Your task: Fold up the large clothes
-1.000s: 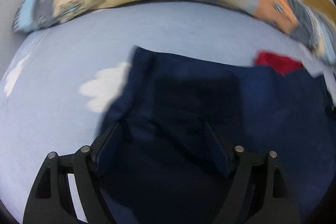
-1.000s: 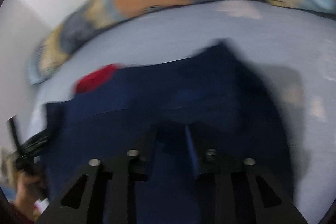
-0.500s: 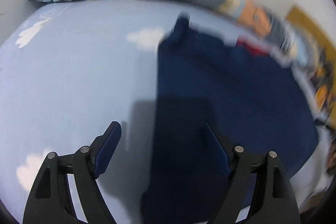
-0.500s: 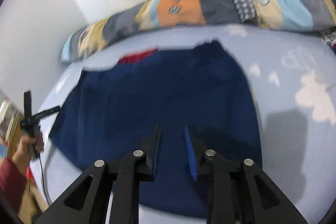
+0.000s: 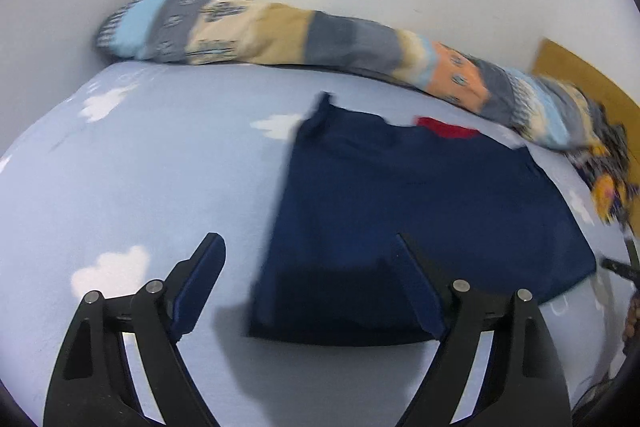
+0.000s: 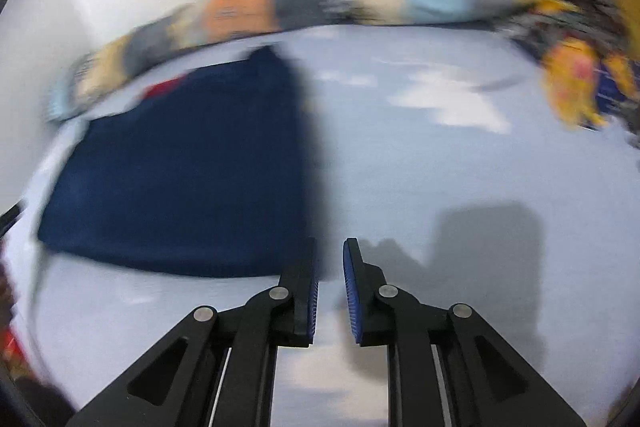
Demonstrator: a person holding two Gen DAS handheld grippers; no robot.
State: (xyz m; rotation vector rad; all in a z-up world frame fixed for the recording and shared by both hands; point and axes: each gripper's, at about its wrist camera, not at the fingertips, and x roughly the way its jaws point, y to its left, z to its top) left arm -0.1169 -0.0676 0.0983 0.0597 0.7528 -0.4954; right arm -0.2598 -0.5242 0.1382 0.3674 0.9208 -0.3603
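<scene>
A navy blue garment [image 5: 420, 211] with a red patch at its far edge [image 5: 446, 129] lies folded flat on the light blue cloud-print bed sheet [image 5: 160, 167]. My left gripper [image 5: 310, 245] is open and empty, raised above the garment's near left edge. In the right wrist view the garment [image 6: 188, 171] lies to the left. My right gripper [image 6: 331, 249] hangs over bare sheet just right of the garment's near right corner, jaws a narrow gap apart and holding nothing.
A long patchwork bolster [image 5: 304, 39] lies along the white wall at the back of the bed. A dark and yellow patterned cloth [image 6: 576, 83] sits at the far right. A brown board [image 5: 580, 75] stands behind it.
Both grippers have let go of the garment and pulled back and up from it. The right gripper swung to the right, off the garment and over bare sheet. The garment now lies flat.
</scene>
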